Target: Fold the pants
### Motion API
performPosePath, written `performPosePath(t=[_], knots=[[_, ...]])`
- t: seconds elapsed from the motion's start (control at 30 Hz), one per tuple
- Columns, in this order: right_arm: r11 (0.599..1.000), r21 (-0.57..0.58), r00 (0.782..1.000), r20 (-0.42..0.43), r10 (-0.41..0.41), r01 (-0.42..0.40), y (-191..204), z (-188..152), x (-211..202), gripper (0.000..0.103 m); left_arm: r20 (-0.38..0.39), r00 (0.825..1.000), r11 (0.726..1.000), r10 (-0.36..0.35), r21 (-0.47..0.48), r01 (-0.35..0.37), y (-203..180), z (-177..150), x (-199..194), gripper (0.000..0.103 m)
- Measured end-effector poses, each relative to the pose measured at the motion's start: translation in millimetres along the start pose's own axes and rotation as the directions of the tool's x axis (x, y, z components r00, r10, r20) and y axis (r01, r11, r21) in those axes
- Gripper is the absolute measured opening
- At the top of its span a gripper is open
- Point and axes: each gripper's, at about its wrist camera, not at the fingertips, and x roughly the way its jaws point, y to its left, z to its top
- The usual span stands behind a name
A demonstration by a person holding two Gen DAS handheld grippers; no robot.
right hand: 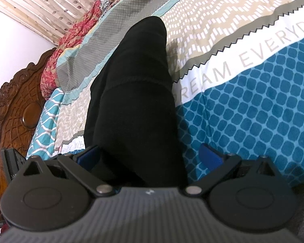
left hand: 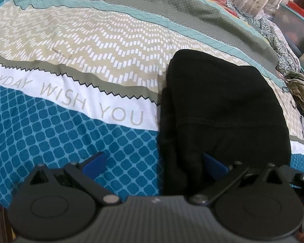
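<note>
The black pants lie folded on the patterned bed cover. The left gripper and right gripper hang over their near edge, both with jaws wide, gripping nothing.

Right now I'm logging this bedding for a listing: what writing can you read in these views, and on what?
"RYDAY WISH YOU": white band of the bedsheet, left wrist view; cut off at the left edge and hidden at the right by the pants.
"REAM EVERYDA": same band, right wrist view; first letter hidden by the pants, end cut off.
Small mark on each claw body: unreadable.
</note>
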Motion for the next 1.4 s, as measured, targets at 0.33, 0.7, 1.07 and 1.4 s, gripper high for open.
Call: performPosePath(t=[0.33, 0.7, 1.07, 1.4], knots=[[1.000, 0.013, 1.000, 0.002, 0.020, -0.020, -4, 0, -4, 0.103, -0.001, 1.000, 1.000, 0.009, -0.004, -0.009, -1, 0, 1, 0.103], [0.999, 0.019, 0.999, 0.008, 0.034, -0.034, -5, -1, -6, 0.103, -0.008, 0.999, 0.999, -0.043, -0.011, 0.043, 7, 0, -3, 0.103], [0.998, 0.031, 0.999, 0.024, 0.045, -0.046, -6, -2, -9, 0.103, -0.035, 0.994, 0.995, -0.105, -0.006, 0.104, 11, 7, -12, 0.103], [0.997, -0.070, 0.997, 0.080, -0.023, 0.028, 14, -1, -12, 0.093, -0.002, 0.978, 0.978, -0.207, -0.008, 0.207, 7, 21, -20, 0.103]])
